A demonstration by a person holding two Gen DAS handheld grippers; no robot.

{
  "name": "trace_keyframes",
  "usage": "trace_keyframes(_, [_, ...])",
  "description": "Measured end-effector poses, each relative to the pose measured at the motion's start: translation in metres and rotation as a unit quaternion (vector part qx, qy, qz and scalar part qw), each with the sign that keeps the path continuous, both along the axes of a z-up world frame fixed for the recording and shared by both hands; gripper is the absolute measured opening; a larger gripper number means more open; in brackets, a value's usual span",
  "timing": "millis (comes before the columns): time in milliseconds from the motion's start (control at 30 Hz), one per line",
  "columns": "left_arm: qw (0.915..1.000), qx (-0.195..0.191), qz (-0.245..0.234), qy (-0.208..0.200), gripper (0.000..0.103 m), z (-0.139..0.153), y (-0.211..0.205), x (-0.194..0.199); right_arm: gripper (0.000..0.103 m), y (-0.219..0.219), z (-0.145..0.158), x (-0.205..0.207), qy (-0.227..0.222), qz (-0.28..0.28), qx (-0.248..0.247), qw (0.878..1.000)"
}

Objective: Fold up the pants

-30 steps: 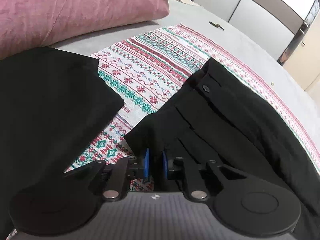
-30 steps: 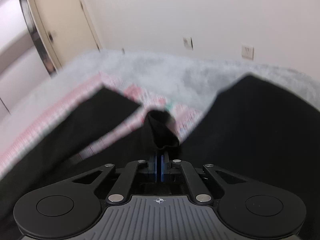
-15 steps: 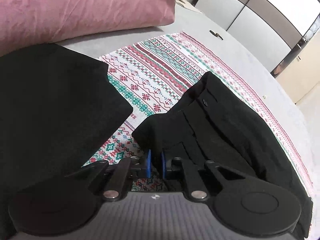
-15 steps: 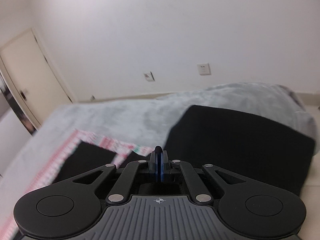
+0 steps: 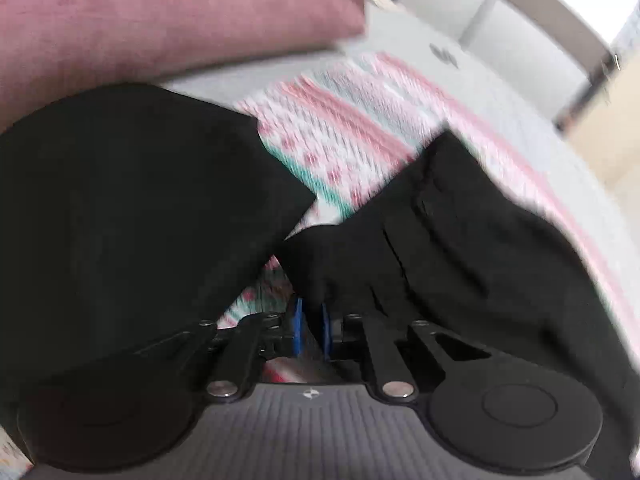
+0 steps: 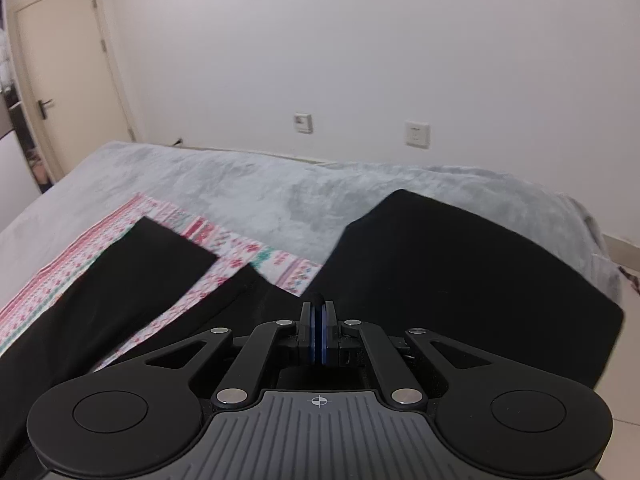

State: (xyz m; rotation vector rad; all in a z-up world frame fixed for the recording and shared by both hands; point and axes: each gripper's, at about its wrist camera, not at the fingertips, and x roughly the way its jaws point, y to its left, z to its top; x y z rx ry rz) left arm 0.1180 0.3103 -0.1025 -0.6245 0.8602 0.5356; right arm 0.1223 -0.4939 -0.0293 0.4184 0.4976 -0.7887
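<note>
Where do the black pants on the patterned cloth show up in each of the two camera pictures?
Left wrist view: the black pants fill the right half, their near edge at the left gripper.
Right wrist view: the legs run across the lower left, fabric pinched in the right gripper.
Shared landmark: the patterned cloth.

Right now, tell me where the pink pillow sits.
In the left wrist view the pink pillow fills the upper left, lying on the grey bed behind the folded black garment and the patterned cloth.
</note>
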Motion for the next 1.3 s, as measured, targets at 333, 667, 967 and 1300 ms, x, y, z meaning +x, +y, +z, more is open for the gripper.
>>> trace_keyframes(333, [0.998,0.021,0.034,-0.049,0.067,0.033,0.014,0.007,0.017,0.025,0.019,-0.001,0.007,-0.05,-0.091,0.995])
trace_keyframes(667, [0.989,0.06,-0.134,0.017,0.087,0.007,0.001,0.182,0.034,0.079,0.008,0.082,0.031,0.14,-0.064,0.988])
trace_keyframes(967, [0.9811,0.129,-0.144,0.012,0.03,-0.021,-0.011,0.211,0.039,0.103,-0.016,0.15,0.074,0.224,-0.036,0.971])
trace_keyframes(1300, [0.974,0.202,-0.104,0.001,0.03,-0.02,0.01,0.216,0.039,0.125,-0.041,0.221,0.102,0.245,-0.027,0.964])
